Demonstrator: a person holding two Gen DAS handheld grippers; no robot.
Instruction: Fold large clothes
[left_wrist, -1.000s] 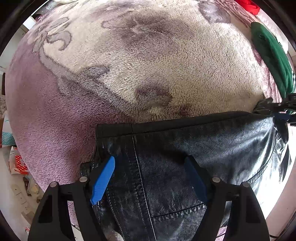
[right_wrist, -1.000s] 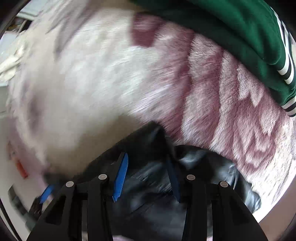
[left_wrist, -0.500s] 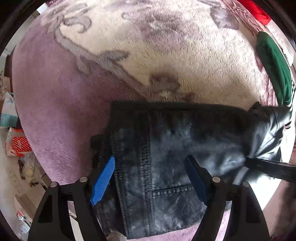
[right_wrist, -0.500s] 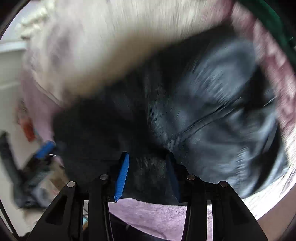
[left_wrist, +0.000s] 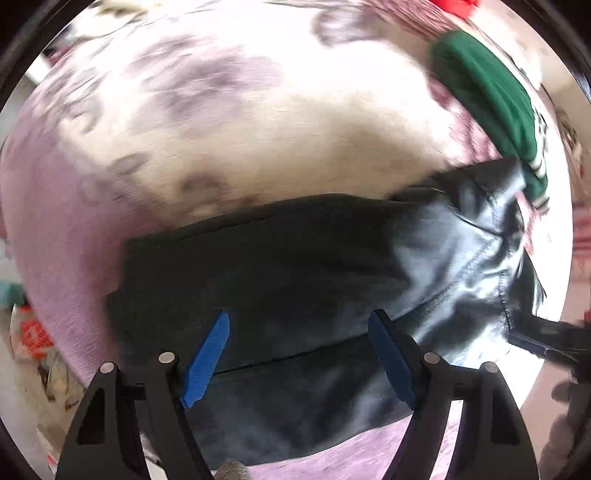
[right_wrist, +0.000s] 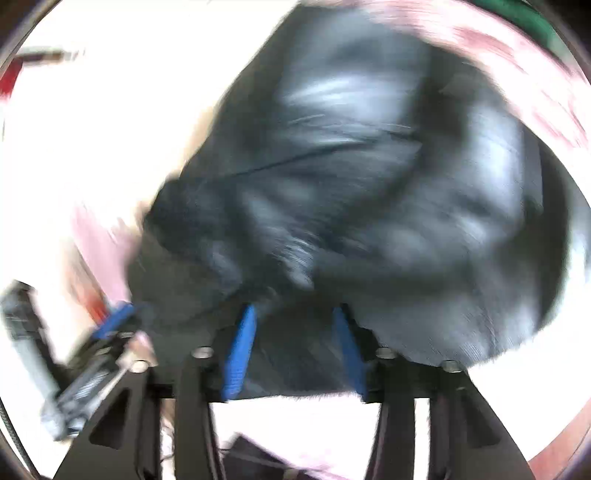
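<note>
The jacket (left_wrist: 295, 280) is black, leather-like and glossy, lying folded on the blanket (left_wrist: 258, 140) near its front edge. Its far fold runs as a fairly straight dark line across the blanket, and a stitched seam crosses the panel closest to me. Toward the right the material bunches into shiny creases where light catches it, and that end lies just beside a green garment (left_wrist: 487, 96) with white stripes at its hem. A scrap of red cloth (left_wrist: 454, 5) shows at the blanket's far edge.

The blanket is plush and fuzzy, cream in the middle with mauve flower shapes and a mauve border.

The left gripper (left_wrist: 299, 354) points straight down over the jacket's near part, its blue pads (left_wrist: 207, 362) spread wide apart and clamping nothing; the leather lies below them, released.

The right gripper (right_wrist: 295, 350) tilts steeply down at the jacket's right end, and the view from it is heavily smeared. Its jaws are opening, with dark jacket material between the blue pads (right_wrist: 240, 350); they no longer pinch it. In that same view the left gripper shows at the lower left.
</note>
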